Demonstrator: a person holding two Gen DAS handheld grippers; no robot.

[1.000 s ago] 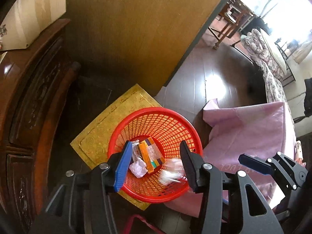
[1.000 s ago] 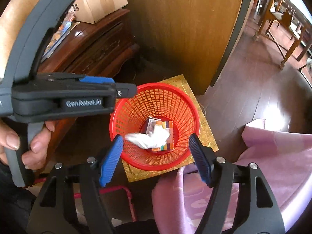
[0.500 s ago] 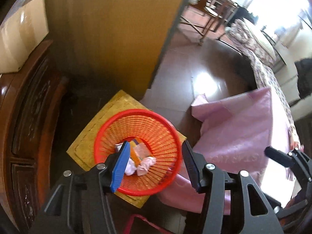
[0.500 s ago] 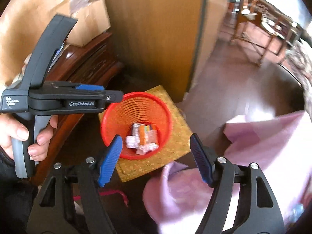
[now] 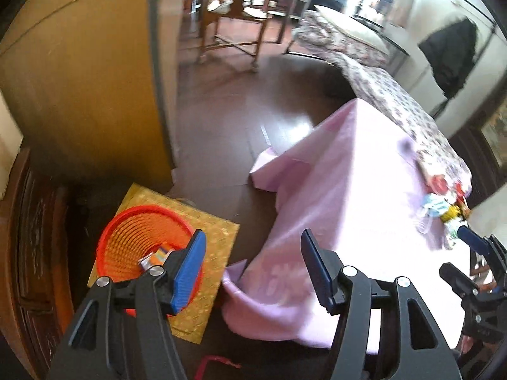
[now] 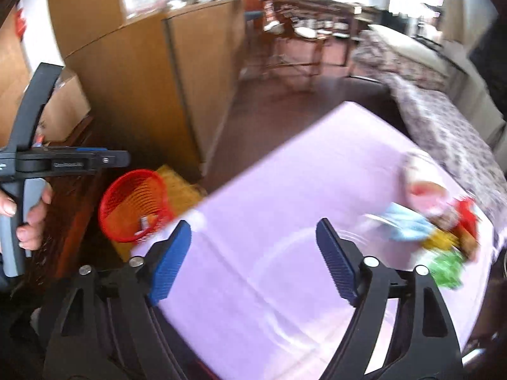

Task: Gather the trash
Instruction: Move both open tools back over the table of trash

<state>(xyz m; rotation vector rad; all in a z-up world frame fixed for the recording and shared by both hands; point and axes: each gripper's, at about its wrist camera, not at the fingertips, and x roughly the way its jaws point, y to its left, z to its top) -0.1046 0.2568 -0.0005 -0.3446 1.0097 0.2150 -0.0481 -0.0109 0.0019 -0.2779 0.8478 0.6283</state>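
Observation:
A red mesh basket (image 5: 133,240) stands on the floor on a gold mat (image 5: 212,247), with wrappers and paper inside; it also shows in the right wrist view (image 6: 133,209). My left gripper (image 5: 252,267) is open and empty, to the right of the basket and above the edge of the pink tablecloth (image 5: 342,196). My right gripper (image 6: 253,262) is open and empty over the pink cloth (image 6: 285,205). A blurred pile of trash (image 6: 440,231) lies on the cloth's far right: blue, red, yellow and green pieces. It also shows in the left wrist view (image 5: 443,205).
A dark carved wooden cabinet (image 5: 31,253) stands left of the basket. A tall wooden panel (image 5: 88,95) rises behind it. Wooden chairs (image 5: 234,22) and a floral sofa (image 5: 386,88) stand beyond on a dark floor. The left gripper's body (image 6: 63,161) shows at left in the right wrist view.
Both grippers have swung up and right, away from the basket and toward the pink-clothed table. The white paper that fell now lies in the basket. Both stay open.

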